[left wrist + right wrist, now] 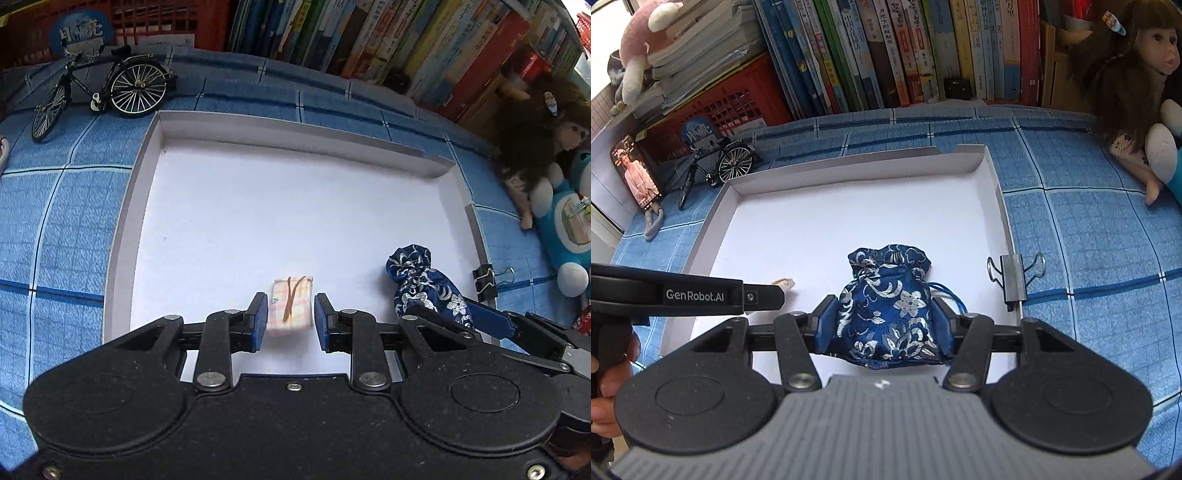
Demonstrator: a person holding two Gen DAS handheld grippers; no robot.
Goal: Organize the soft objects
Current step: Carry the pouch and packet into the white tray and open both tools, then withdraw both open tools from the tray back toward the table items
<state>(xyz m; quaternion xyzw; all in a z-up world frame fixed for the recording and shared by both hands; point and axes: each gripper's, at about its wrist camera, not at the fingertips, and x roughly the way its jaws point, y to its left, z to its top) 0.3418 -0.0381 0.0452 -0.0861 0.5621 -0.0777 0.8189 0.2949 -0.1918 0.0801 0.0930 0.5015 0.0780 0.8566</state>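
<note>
Right wrist view: white tray (pixel 993 184) on blue checked cloth (pixel 1089 240). Blue brocade pouch (pixel 890 306) sits between the right gripper (pixel 884 325) fingers, pads against its sides. Left gripper (pixel 290 321) clamps the small plaid packet (pixel 291 304), near the tray's front.

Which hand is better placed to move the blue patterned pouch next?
Right. The right tongs flank the pouch, pads against both its sides, in the white tray. The left tongs are shut on the small plaid cloth.
</note>
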